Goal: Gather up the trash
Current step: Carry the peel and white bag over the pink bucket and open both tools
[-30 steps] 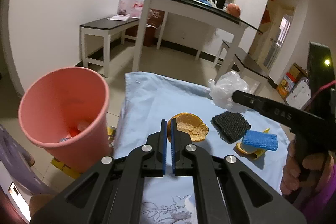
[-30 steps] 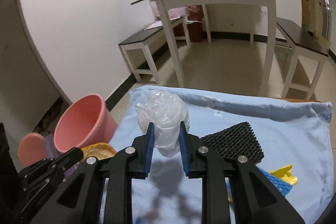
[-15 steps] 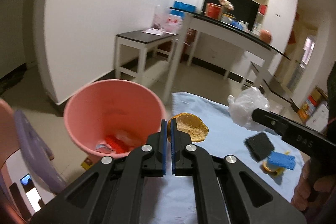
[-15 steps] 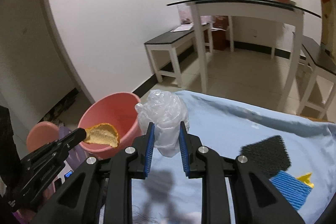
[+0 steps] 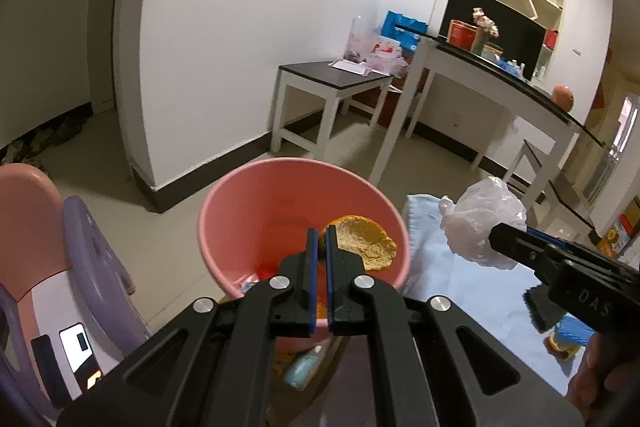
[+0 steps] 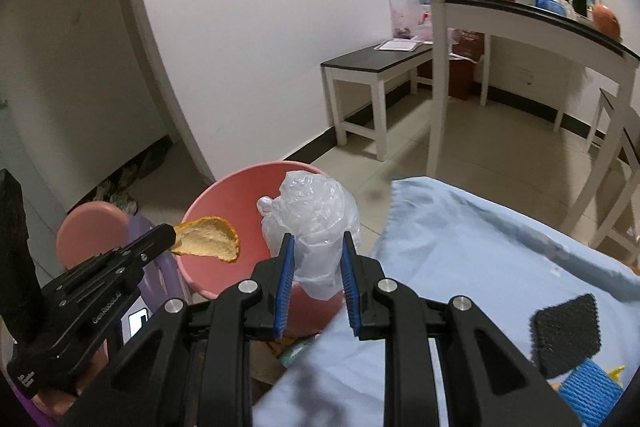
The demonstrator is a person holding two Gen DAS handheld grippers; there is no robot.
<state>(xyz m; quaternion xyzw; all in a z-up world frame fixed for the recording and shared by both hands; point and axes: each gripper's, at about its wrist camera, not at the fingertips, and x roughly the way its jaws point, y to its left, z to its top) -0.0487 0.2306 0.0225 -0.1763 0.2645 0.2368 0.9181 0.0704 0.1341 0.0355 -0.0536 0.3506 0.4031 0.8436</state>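
- My left gripper (image 5: 319, 243) is pinched nearly closed on the edge of an orange peel (image 5: 366, 241), which hangs above the mouth of the pink bucket (image 5: 224, 223).
- My right gripper (image 6: 319, 247) stands partly open around a crumpled clear plastic bag (image 6: 316, 215), its blue pads (image 6: 285, 283) pressing the bag from both sides, just over the bucket's near rim.
- Some scraps lie at the bucket's bottom.
- The bucket stands on the floor beside the bench, which is covered with a light blue cloth (image 6: 460, 247).
- On that cloth lie a black mesh pad (image 6: 566, 333) and a blue foam net (image 6: 588, 385) touching it, with a yellow peel scrap at the net's edge.
- Beyond stand a low white side table (image 6: 380, 61) and a taller dark-topped table (image 6: 520, 15).
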